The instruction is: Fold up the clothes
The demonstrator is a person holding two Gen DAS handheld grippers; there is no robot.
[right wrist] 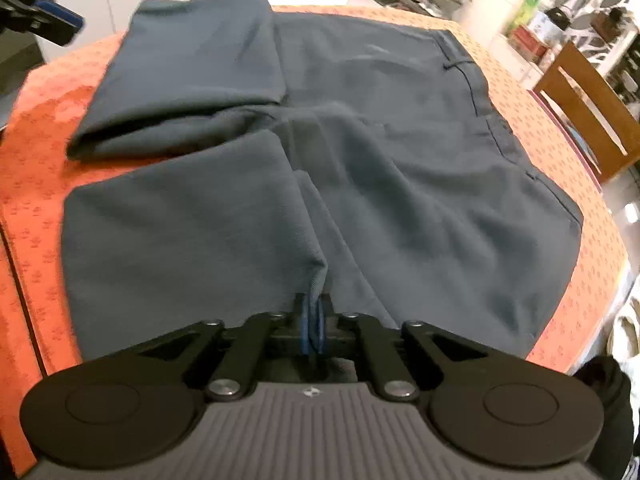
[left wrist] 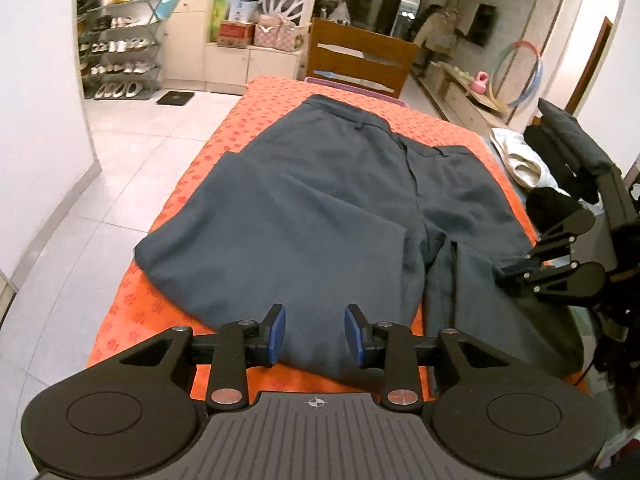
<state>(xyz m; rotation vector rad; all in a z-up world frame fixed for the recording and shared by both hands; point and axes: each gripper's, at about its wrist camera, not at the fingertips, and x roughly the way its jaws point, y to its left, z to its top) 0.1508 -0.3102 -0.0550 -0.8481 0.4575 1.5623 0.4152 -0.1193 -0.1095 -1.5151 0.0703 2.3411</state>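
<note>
Dark grey-blue trousers [left wrist: 320, 208] lie partly folded on the orange-clothed bench [left wrist: 160, 312] as the right hand-held gripper [right wrist: 314, 320] pinches a leg hem, likely mid-fold, while the left hand-held gripper [left wrist: 315, 330] hovers parted.

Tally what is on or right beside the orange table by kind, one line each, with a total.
Grey trousers: 1
Orange tablecloth: 1
Wooden chair: 1
Grippers, left gripper and right gripper: 2
Total: 5
</note>
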